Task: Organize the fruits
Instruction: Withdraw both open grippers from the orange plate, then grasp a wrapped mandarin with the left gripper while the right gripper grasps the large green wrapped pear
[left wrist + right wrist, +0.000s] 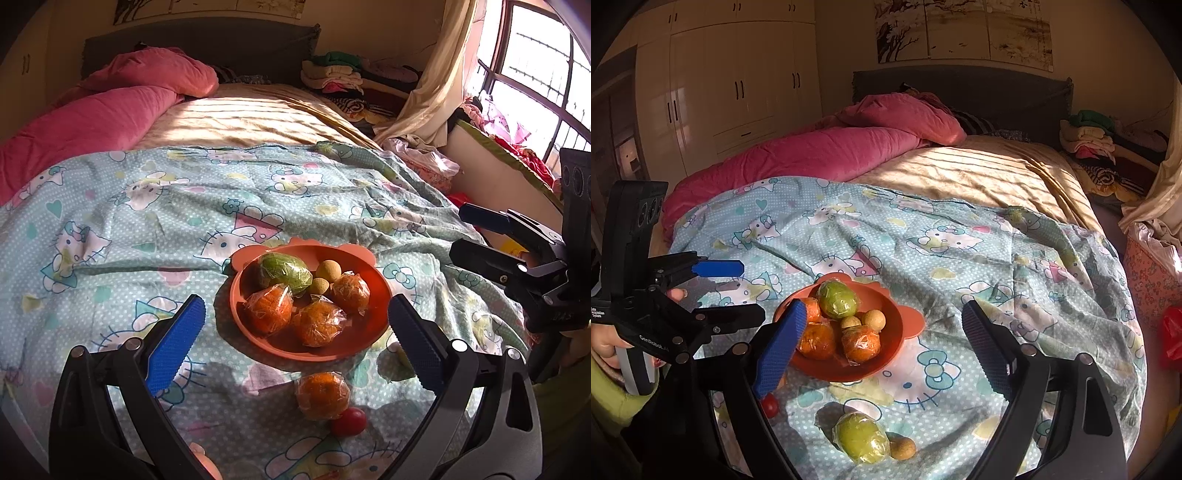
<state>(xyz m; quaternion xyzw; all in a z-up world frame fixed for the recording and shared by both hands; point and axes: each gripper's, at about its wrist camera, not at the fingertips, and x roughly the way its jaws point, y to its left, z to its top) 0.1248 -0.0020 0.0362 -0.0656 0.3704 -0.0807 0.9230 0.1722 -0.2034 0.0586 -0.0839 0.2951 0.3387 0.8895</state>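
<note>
An orange bowl sits on the cartoon-print sheet. It holds three wrapped oranges, a wrapped green fruit and two small tan fruits. Loose on the sheet in the left wrist view are a wrapped orange and a small red fruit. Loose in the right wrist view are a wrapped green fruit, a small tan fruit and the red fruit. My left gripper is open and empty above the bowl's near side. My right gripper is open and empty over the bowl.
The cartoon-print sheet covers the near part of a bed. A pink duvet lies at the far left and folded clothes at the headboard. A curtain and window stand at the right, a wardrobe at the left.
</note>
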